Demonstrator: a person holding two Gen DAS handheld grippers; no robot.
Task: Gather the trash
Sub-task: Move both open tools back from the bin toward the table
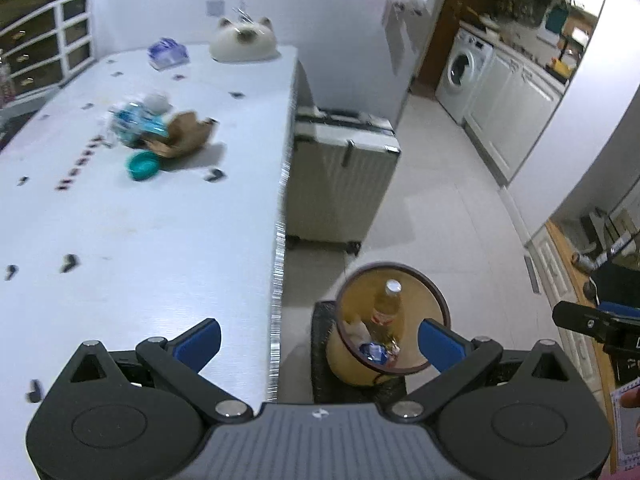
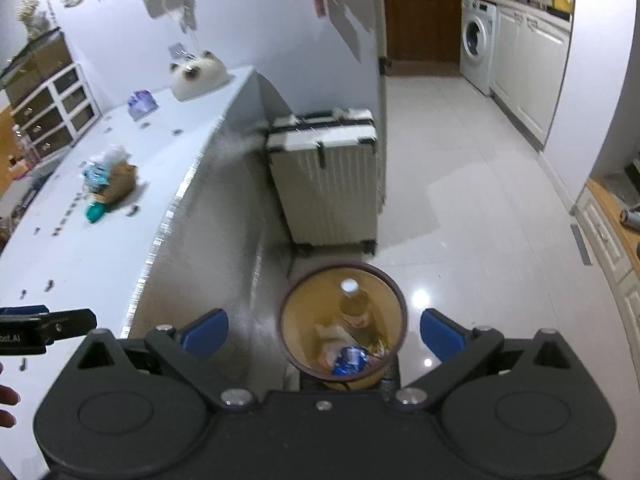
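Note:
A tan trash bin [image 1: 394, 322] [image 2: 342, 322] with a dark rim stands on the floor beside the white table. In it lie a plastic bottle [image 1: 386, 308] [image 2: 354, 306], a blue wrapper [image 2: 350, 360] and paper scraps. A trash pile stays on the table: a crumpled brown paper bag [image 1: 186, 134] [image 2: 120, 182], blue-white plastic packaging [image 1: 134, 122] and a teal lid [image 1: 142, 166] [image 2: 94, 212]. My left gripper [image 1: 320, 342] is open and empty, straddling the table edge. My right gripper [image 2: 324, 330] is open and empty above the bin.
The white table [image 1: 160, 240] [image 2: 100, 252] carries a cat-shaped ceramic jar [image 1: 244, 40] and a blue tissue pack [image 1: 168, 54] at its far end. A white suitcase [image 1: 340, 176] [image 2: 326, 182] stands on the floor behind the bin. A washing machine [image 2: 478, 44] is far right.

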